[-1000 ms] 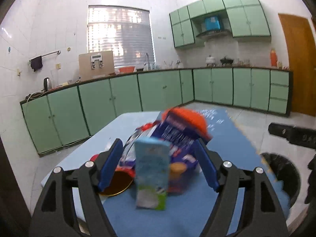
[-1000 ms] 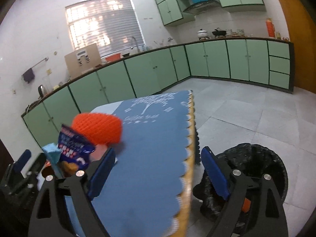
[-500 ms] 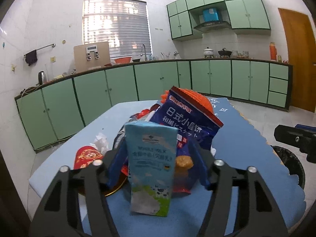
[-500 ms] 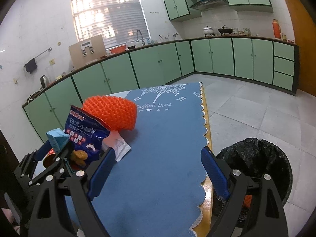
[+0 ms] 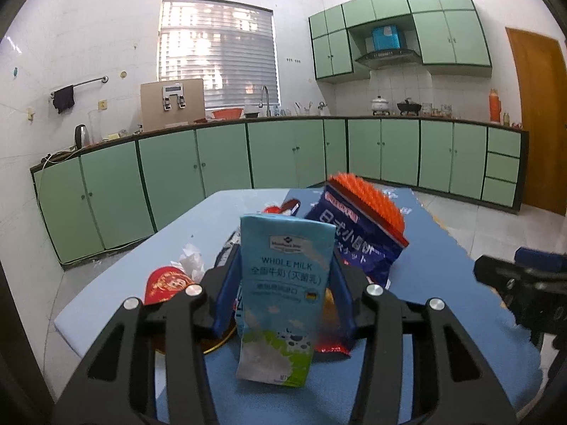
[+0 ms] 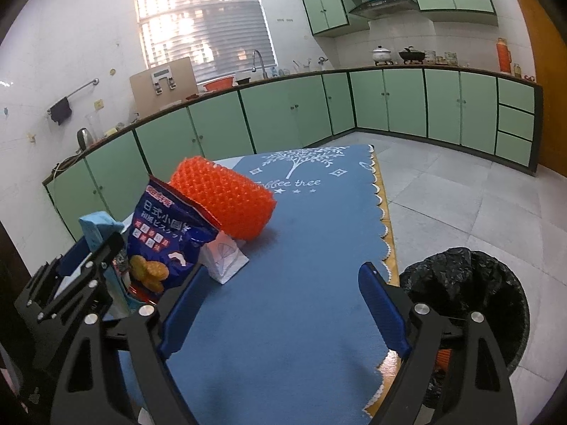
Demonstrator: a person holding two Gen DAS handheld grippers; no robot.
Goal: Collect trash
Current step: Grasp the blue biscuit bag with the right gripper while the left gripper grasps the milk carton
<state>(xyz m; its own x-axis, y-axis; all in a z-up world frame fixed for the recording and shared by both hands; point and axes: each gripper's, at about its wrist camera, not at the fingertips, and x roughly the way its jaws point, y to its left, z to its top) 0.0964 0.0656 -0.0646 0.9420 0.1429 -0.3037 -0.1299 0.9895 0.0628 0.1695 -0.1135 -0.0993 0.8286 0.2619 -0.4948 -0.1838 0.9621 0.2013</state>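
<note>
- Left gripper (image 5: 283,294): jaws closing around an upright milk carton (image 5: 280,297); the blue pads stand at the carton's two sides, and contact looks made on both, though the carton hides part of each pad
- Milk carton stands on the blue mat (image 6: 301,283) near the counter's (image 5: 198,219) near edge
- Behind the carton: a dark blue snack bag (image 5: 358,244) leaning upright, with an orange foam net (image 6: 226,198) at its back
- A red round lid (image 5: 166,281) and crumpled white paper (image 5: 189,260) lie left of the carton
- Right gripper (image 6: 280,304): jaws wide apart, nothing between them, over bare mat
- Black-lined trash bin (image 6: 467,301) stands on the floor beside the counter's right edge
</note>
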